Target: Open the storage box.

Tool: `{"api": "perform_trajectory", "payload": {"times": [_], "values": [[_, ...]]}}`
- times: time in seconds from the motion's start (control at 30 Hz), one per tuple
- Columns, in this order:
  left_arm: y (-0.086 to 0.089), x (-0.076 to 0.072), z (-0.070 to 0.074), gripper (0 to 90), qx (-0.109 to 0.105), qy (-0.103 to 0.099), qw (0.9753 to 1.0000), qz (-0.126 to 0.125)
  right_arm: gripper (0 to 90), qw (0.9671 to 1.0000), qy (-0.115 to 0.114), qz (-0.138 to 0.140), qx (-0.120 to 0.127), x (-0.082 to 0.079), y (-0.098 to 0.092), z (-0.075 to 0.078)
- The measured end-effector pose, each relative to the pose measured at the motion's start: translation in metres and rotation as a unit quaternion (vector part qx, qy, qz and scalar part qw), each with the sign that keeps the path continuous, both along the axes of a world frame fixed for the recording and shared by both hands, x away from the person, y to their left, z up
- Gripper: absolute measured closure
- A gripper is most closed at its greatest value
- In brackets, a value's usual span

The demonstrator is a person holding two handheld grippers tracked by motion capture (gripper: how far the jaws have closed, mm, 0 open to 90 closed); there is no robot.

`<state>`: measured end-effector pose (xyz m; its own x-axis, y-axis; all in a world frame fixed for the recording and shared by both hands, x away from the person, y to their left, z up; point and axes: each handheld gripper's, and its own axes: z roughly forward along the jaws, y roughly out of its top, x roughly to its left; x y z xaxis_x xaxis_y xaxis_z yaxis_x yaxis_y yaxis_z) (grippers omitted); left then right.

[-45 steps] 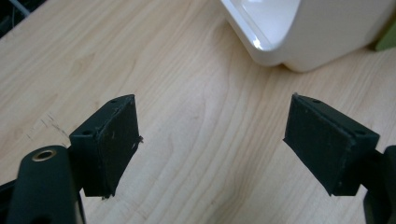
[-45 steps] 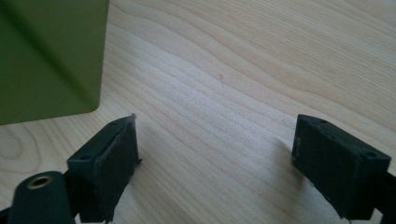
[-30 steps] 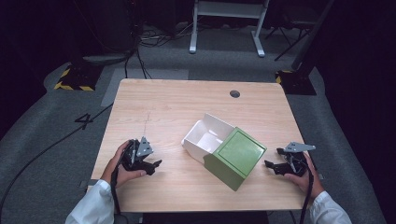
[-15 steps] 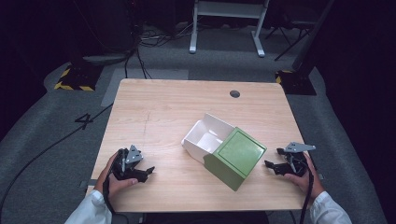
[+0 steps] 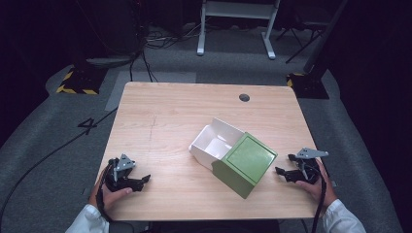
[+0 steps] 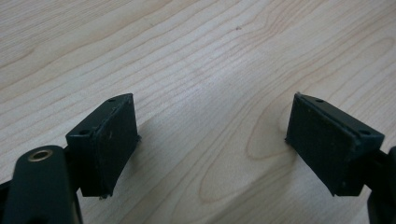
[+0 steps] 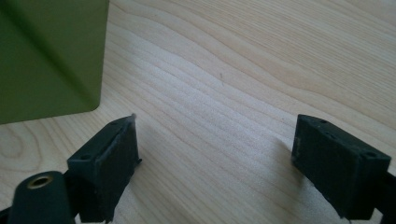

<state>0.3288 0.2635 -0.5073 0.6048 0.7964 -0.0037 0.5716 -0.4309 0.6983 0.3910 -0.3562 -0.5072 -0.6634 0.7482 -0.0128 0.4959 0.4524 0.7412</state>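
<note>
The left hand-held gripper (image 5: 141, 180) rests low at the near left corner of the wooden worktop (image 5: 175, 111), held in the person's left hand (image 5: 109, 196). In the left gripper view its two black jaws stand wide apart with nothing between them, only bare wood grain beneath (image 6: 210, 140). The grey three-cornered plate sits on top of it, and a white sleeve (image 5: 90, 222) shows at the bottom edge.

The right hand-held gripper (image 5: 283, 172) sits near the right edge of the worktop, held in the person's right hand (image 5: 318, 184). Its jaws are likewise spread wide and hold nothing, as the right gripper view shows (image 7: 215, 154). It points toward the green box and lies just beside it without touching.

The green box (image 5: 245, 164) stands on the worktop right of centre, turned at an angle to the worktop's edges. A white tray-like inner part (image 5: 214, 142) sticks out of its far left side, open at the top and with nothing visible inside. In the right gripper view a corner of the green box (image 7: 46, 56) fills the upper left, close to the left-hand jaw but apart from it.

A small dark round hole (image 5: 244, 97) sits near the far edge of the worktop. The floor around is grey, with cables (image 5: 145, 53) and a white metal stand (image 5: 235, 24) beyond.
</note>
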Motion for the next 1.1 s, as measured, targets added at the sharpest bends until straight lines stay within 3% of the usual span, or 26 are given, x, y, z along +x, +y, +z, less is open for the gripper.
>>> {"api": "perform_trajectory", "payload": {"times": [1.1], "values": [[-0.0001, 0.0015, 0.0, 16.6, 0.0, 0.001, 1.0, 0.003, 14.5, 1.0, 0.0, -0.001, 0.001, -0.0017, -0.0008, -0.0001]]}}
